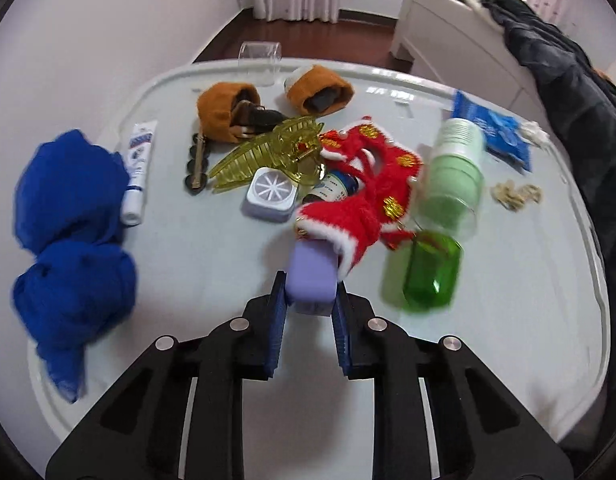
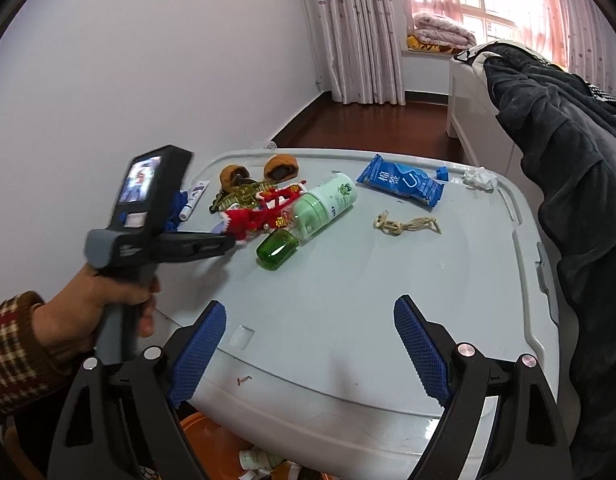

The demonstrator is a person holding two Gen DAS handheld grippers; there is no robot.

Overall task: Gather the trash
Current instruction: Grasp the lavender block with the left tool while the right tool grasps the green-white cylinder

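My left gripper (image 1: 309,285) is shut on a lavender block (image 1: 311,270), its blue pads against both sides. The block's far end is tucked under a red knitted garment (image 1: 363,196). Beside it lie a small green bottle (image 1: 431,272) and a pale green bottle (image 1: 453,176) on its side. In the right wrist view a hand holds the left gripper (image 2: 224,242) over the pile. My right gripper (image 2: 311,306) stands open over a bare part of the table (image 2: 347,340). A blue wrapper (image 2: 399,184), a crumpled tissue (image 2: 479,178) and a beige cord (image 2: 407,224) lie further back.
A blue cloth (image 1: 68,220), a white tube (image 1: 138,164), a yellow hair claw (image 1: 268,152), a white square lid (image 1: 272,194) and two brown slippers (image 1: 228,108) crowd the left. An orange bin (image 2: 212,448) sits below the front edge. Dark clothing (image 2: 567,160) hangs at the right.
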